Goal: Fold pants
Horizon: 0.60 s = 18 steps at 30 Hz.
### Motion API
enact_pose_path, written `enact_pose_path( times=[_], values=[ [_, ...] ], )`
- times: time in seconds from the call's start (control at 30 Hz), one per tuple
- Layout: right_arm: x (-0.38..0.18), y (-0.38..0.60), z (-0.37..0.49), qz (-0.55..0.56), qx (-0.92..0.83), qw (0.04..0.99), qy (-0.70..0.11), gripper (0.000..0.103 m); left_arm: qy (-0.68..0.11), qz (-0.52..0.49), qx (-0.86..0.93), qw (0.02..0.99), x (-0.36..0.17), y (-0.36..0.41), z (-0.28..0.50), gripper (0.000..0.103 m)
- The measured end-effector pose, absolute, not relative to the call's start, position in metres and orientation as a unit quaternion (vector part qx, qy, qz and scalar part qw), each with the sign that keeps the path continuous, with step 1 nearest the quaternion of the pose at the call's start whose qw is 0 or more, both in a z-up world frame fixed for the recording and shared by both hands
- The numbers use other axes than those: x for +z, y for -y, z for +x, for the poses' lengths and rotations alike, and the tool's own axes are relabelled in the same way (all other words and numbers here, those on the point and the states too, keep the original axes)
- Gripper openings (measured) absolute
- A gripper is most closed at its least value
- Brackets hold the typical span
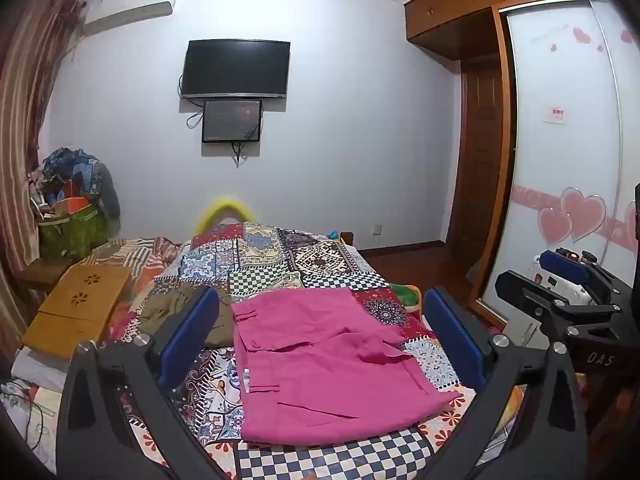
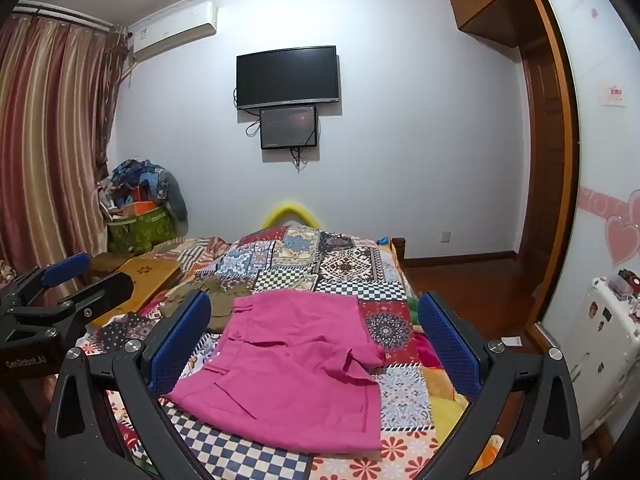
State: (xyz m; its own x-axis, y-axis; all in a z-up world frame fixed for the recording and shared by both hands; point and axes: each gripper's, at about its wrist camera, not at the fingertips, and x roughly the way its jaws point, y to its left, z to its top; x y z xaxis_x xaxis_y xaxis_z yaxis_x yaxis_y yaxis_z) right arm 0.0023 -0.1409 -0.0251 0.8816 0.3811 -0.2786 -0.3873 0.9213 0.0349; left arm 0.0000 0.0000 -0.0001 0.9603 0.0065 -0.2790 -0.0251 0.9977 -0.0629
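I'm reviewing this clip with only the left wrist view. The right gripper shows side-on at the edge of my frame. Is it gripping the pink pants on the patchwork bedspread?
Observer: No. The right gripper has its blue-padded fingers spread wide with nothing between them, aimed at the folded pink fabric pants.
Operator: What is the white object behind that gripper?
Observer: A white hard-shell case covered in stickers, standing by the white sliding wardrobe door.
Operator: How does my own gripper look from outside?
Observer: The left gripper is off to the left of the pants, jaws apart, holding nothing.
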Motion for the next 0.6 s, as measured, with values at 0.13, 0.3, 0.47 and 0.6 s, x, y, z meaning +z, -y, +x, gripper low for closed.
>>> enact_pose_path(
  times=[0.13,0.3,0.47,0.6],
  values=[
    [-0.025,0.141,0.003,-0.012,0.197,0.970,-0.143,0.103,-0.142,-0.027,0.006,0.989,0.000,0.001,0.000,0.103],
    [-0.025,0.140,0.003,-0.010,0.198,0.969,-0.145,0.103,-0.140,-0.033,0.005,0.990,0.003,-0.002,-0.004,0.103],
    [-0.025,0.140,0.004,-0.010,0.197,0.969,-0.146,0.103,-0.142,-0.031,0.011,0.989,-0.007,-0.001,0.004,0.103],
    [-0.025,0.140,0.004,-0.008,0.199,0.969,-0.146,0.103,-0.142,-0.030,0.012,0.989,-0.007,0.000,0.006,0.103]
  ],
)
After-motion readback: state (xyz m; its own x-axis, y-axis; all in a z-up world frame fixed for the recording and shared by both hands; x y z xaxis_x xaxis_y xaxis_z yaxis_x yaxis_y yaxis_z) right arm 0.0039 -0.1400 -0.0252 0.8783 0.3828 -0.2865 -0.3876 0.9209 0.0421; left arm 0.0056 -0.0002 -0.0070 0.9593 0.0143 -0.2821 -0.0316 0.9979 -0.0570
